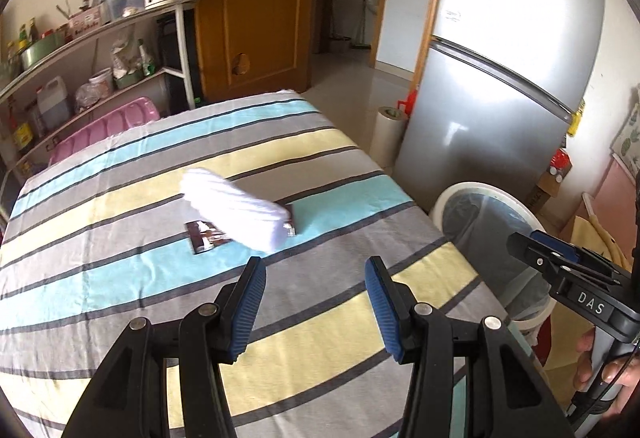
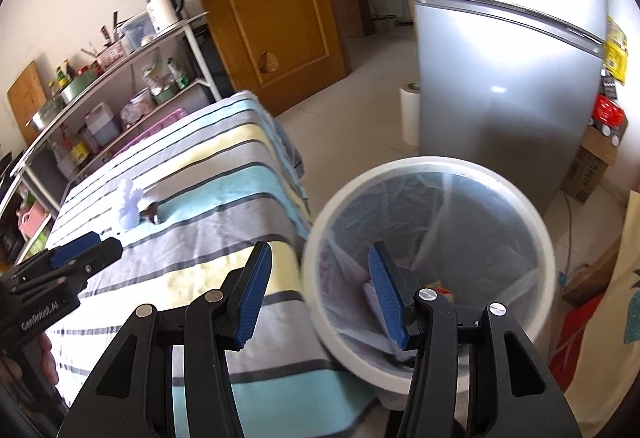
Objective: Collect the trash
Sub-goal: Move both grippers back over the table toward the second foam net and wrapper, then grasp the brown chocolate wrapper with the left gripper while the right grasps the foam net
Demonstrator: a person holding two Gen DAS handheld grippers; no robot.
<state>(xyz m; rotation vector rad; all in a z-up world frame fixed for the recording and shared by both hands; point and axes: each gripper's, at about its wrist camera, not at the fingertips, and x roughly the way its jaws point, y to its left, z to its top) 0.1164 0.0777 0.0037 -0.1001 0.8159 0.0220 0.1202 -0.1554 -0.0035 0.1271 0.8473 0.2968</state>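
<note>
Waiting open and empty, the left tool [image 1: 316, 302] faces the white tissue wad [image 1: 236, 212] on the striped surface [image 1: 120, 270]. Right tool [image 2: 320, 294], open and empty too, hangs by the bin [image 2: 432, 166] for dropping trash.

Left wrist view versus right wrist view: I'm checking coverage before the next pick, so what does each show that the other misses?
Only the left wrist view shows the dark wrapper flat under the white tissue. Only the right wrist view looks into the lined trash bin, with litter at the bottom. Both show the striped tablecloth, the tissue, the bin, the fridge, and both tongs, left and right, open and empty.
</note>
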